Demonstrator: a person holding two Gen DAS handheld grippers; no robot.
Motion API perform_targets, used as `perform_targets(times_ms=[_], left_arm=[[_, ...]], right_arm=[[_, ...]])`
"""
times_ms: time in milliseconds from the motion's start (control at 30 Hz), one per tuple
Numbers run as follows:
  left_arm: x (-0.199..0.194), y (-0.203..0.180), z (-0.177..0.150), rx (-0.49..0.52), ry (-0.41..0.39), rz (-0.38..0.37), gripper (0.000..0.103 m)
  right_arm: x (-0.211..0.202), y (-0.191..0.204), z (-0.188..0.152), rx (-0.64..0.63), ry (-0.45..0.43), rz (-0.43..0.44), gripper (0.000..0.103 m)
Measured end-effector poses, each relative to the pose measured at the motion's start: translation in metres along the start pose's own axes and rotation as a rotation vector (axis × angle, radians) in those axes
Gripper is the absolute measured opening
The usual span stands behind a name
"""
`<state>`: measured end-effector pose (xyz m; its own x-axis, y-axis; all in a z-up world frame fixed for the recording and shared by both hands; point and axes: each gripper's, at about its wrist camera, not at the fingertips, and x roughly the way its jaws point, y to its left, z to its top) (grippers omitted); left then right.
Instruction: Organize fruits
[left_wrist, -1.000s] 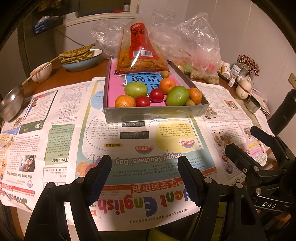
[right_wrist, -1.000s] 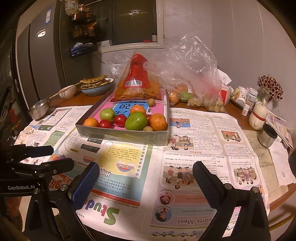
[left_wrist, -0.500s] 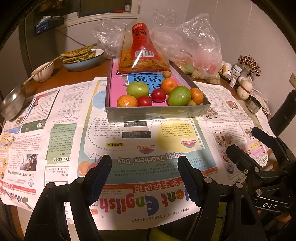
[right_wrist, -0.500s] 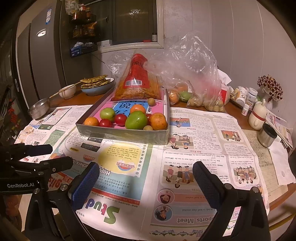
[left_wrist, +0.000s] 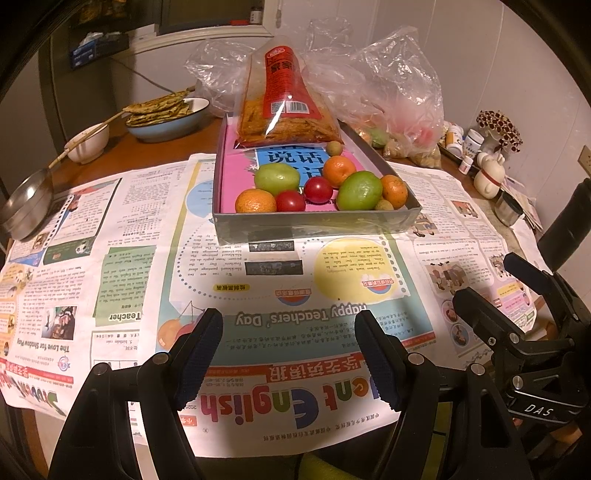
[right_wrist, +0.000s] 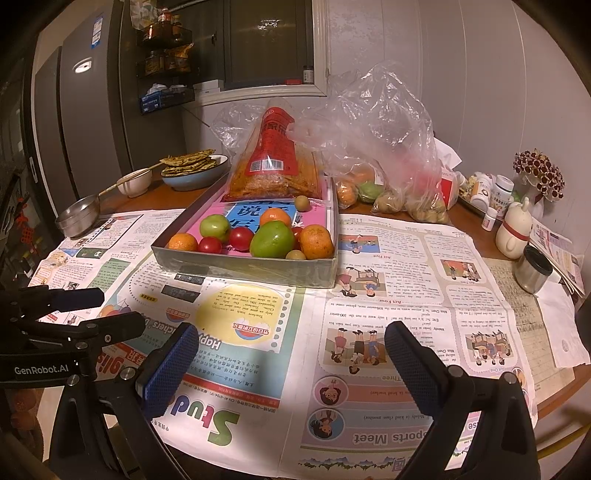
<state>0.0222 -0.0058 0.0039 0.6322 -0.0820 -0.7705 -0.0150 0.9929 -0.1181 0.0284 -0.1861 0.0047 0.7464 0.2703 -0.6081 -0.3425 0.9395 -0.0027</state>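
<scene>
A shallow grey box (left_wrist: 317, 225) (right_wrist: 243, 267) sits mid-table on newspaper. It holds oranges (left_wrist: 255, 201), green fruits (left_wrist: 359, 190) (right_wrist: 272, 239), red tomatoes (left_wrist: 317, 189) (right_wrist: 241, 238) and small olive-coloured fruits (left_wrist: 334, 147), all crowded at its near end. A red-labelled snack bag (left_wrist: 284, 107) leans on its far end. My left gripper (left_wrist: 289, 354) hovers open over the newspaper near the table's front edge, well short of the box, nothing between its fingers. My right gripper (right_wrist: 291, 363) is likewise open and empty, to the right of the left one.
Clear plastic bags (right_wrist: 373, 147) with more produce lie behind the box on the right. A blue bowl of flatbreads (left_wrist: 166, 116), a white bowl (left_wrist: 86, 146) and a metal ladle (left_wrist: 26, 210) sit at back left. Small bottles, a white figurine (right_wrist: 513, 230) and a steel cup (right_wrist: 532, 273) stand at right.
</scene>
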Motion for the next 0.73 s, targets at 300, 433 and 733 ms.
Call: perform_targets(times_ms=[300,433,733], left_arm=[[0.000,-0.001,0.000,0.006,0.001,0.011,0.076],[0.001,0.000,0.000,0.005,0.003,0.011,0.076],[0.012,0.019,0.011,-0.034,0.004,0.014,0.076]], right_arm=[[0.000,-0.001,0.000,0.006,0.003,-0.004,0.102],[0.001,-0.002,-0.001,0.009,0.005,-0.005,0.102],[0.012,-0.013,0.001,0.037,0.025,-0.007,0.102]])
